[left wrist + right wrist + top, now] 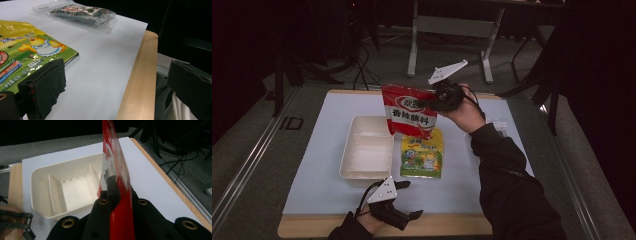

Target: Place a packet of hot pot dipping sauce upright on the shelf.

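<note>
The right gripper [438, 99] is raised above the table [387, 225], its jaws closed tight on one edge of a red packet [409, 111]. The packet hangs in the air, just past the far right corner of the white tray [357, 170], with its lower end over the top of the yellow packet [422, 152]. In the right gripper view the red packet [117, 195] stands edge-on between the two black jaws, and the tray [42, 195] lies below and beyond it on the white sheet [150, 182].

The tray has a narrow compartment along one side and a wider one beside it. It sits on the white sheet [322, 170] that covers most of the table. The yellow packet lies flat just to the right of the tray, nearly touching its wall.

The left gripper [404, 200] rests low near the table's front edge, just in front of the tray's near right corner. Its jaws are spread wide apart and hold nothing. In the left gripper view the yellow packet [27, 55] lies close behind one jaw, and a clear packet with a dark printed label [80, 12] lies well beyond it, far from the tray, on the white sheet [100, 70].
</note>
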Tool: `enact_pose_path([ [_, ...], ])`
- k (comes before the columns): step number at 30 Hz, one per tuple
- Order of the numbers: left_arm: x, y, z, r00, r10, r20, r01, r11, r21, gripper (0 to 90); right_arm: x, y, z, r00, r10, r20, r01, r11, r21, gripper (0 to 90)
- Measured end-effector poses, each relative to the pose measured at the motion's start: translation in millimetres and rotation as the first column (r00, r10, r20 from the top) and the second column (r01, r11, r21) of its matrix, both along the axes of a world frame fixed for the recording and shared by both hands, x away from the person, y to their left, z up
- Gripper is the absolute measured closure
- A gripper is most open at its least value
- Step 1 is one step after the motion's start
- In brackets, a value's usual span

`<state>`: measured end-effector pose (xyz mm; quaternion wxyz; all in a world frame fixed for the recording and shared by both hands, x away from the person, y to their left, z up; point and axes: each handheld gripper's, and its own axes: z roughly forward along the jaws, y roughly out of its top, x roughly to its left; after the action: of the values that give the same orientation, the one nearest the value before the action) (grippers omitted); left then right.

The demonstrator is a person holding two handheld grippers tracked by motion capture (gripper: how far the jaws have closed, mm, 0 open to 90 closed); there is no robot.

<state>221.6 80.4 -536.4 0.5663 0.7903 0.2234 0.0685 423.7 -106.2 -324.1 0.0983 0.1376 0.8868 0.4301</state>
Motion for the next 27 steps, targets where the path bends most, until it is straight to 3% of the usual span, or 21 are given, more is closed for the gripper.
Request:
enact_pose_path([
  [11,-1.4,-1.1,-0.3,1.0,-0.004,0.008,0.004,0.9999,-0.01,3.5,13.0,35.0,-2.8,0.9998,0.021,-0.008,-0.021,1.0,0.014,89.3],
  [18,-1.9,1.5,0.7,1.0,-0.002,0.007,0.002,0.9998,-0.02,3.5,22.0,56.2,-9.8,0.9996,0.027,-0.013,-0.026,0.999,0.04,89.3],
  [27,-3.7,6.0,2.3,0.9998,0.013,0.014,-0.013,0.9996,-0.026,3.5,36.0,82.2,-21.4,0.9983,0.049,-0.033,-0.047,0.998,0.038,89.2],
])
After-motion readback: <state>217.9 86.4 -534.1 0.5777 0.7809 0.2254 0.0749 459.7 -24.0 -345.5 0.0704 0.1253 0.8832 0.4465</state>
